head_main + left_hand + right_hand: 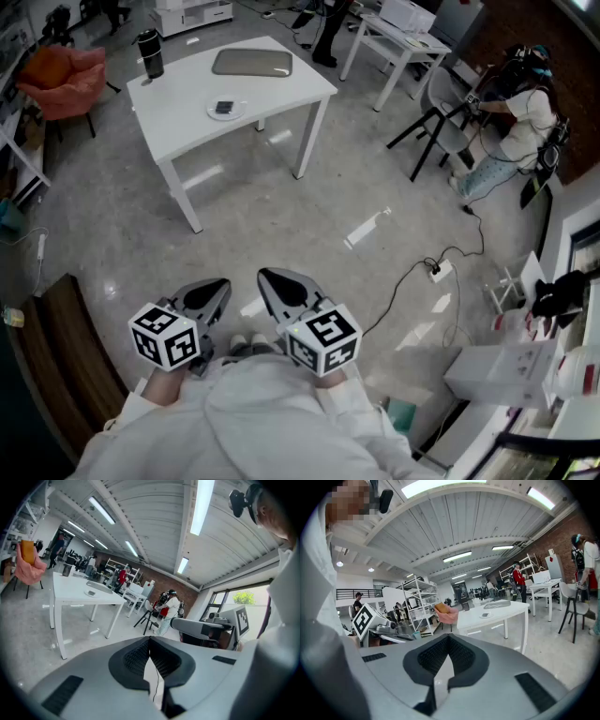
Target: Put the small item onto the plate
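Observation:
A white plate (pixel 226 111) sits on the white table (pixel 281 89) far ahead, with a small dark item (pixel 223 108) lying on it. Both grippers are held close to my body, well short of the table. My left gripper (pixel 216 290) has its jaws closed together with nothing between them, and my right gripper (pixel 276 283) is the same. In the left gripper view the left gripper (pixel 150 642) is shut, and the table (pixel 75 590) is at the far left. In the right gripper view the right gripper (pixel 447 641) is shut, and the plate (pixel 485 615) shows small on the table (pixel 497 612).
A black cup (pixel 150 53) and a grey tray (pixel 252 63) also stand on the table. An orange chair (pixel 66 80) is at the far left. A seated person (pixel 516 117), a black chair (pixel 439 122) and another white table (pixel 398 33) are at the right. A power strip (pixel 438 272) with its cable lies on the floor.

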A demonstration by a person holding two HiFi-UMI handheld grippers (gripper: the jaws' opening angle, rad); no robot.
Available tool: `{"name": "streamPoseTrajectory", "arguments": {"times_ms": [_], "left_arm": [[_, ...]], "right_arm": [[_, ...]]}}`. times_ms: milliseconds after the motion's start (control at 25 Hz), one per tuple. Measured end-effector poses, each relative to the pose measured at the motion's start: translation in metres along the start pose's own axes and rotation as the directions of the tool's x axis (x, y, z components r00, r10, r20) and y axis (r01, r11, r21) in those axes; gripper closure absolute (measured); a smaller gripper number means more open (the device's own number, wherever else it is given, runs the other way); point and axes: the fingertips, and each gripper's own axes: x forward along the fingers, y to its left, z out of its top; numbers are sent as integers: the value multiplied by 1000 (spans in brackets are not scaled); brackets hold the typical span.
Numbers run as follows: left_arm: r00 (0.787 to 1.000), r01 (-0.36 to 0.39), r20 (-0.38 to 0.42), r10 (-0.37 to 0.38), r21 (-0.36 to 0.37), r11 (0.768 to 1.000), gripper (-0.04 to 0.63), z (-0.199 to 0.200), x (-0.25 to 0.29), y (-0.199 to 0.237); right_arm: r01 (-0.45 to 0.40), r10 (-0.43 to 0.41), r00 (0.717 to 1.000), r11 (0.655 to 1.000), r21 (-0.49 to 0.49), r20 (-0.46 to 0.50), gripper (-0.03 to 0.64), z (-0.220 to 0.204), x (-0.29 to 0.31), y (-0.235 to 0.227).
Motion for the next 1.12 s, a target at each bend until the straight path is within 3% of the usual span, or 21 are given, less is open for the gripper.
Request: {"name": "streamPoseTrajectory", "arguments": {"times_ms": [880,1120], "left_arm": [[1000,-9,6,9,-45,999,584,-4,8,2],[1000,-22,9,22,-46,999,584,-4,20,1]], "right_arm": [[-43,42,999,999,-27,-12,601,-2,-4,-1],[-98,97,995,994,-39,-40,601,-11,1,1]]}}
